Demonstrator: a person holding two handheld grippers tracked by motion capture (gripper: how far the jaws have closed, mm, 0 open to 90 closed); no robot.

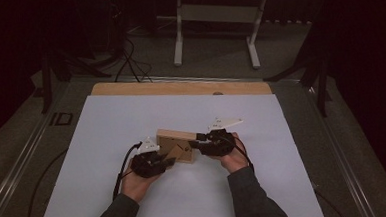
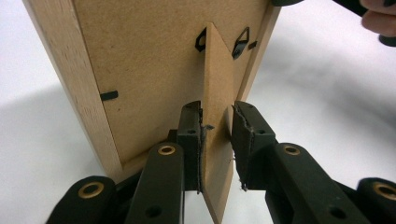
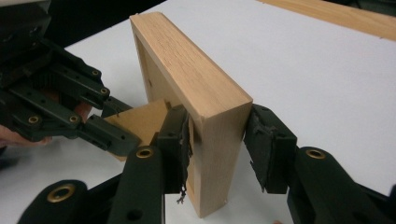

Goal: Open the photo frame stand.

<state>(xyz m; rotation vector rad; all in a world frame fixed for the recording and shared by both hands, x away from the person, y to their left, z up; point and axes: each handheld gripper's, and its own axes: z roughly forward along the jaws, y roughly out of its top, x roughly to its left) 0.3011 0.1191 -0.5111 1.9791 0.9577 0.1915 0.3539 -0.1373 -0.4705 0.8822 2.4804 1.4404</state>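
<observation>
Left gripper (image 2: 217, 128), bottom centre of its own view: jaws narrow around the frame's stand (image 2: 218, 93); one pad touches it, the other sits just off. Right gripper (image 3: 217, 140): jaws clamped on the end of the wooden picture frame (image 3: 196, 88), which stands upright on the white sheet (image 1: 131, 116). High view: frame at centre, between both hands, with table legs (image 1: 179, 34) at the top.

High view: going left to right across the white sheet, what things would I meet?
Left gripper → wooden frame → right gripper, all on the white sheet.
</observation>
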